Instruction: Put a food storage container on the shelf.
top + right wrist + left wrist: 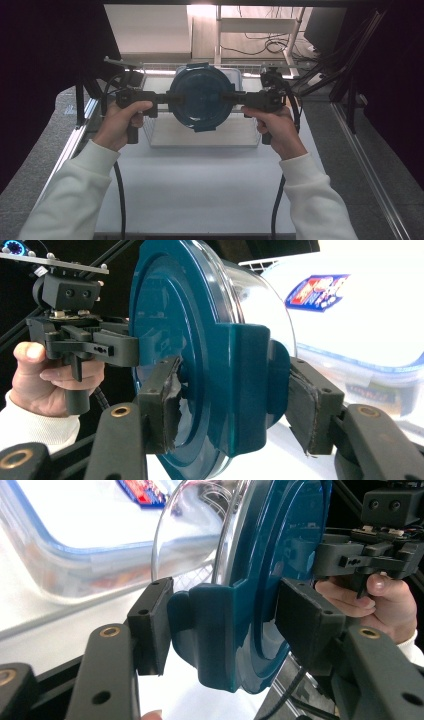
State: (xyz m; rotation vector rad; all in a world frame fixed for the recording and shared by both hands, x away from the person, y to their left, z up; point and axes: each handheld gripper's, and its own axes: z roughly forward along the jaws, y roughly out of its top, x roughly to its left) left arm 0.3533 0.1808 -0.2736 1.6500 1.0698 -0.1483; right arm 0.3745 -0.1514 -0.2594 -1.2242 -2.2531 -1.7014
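Container: a round glass bowl with a teal lid (201, 96) hangs in the air between my two tongs, above the wire basket (200, 136) near the table's 12 o'clock edge; the lid faces up toward me.
Left tongs: my left gripper (176, 98) comes in at the lid's 9 o'clock. In the left gripper view (220, 625) its jaws are partly closed around the teal clip tab (215, 630); one pad (150, 625) touches the tab's outer side, the other sits against the lid face.
Right tongs: my right gripper (229, 97) comes in at the lid's 3 o'clock. In the right gripper view (235, 405) its jaws pinch the opposite clip tab (245, 385), worn pads (165, 400) pressed on both sides.
Behind: a clear rectangular box (360, 315) with a red and blue label lies just past the bowl.
Hands: left hand (121, 122) and right hand (277, 127) each grip a handle, white sleeves at 6 o'clock.
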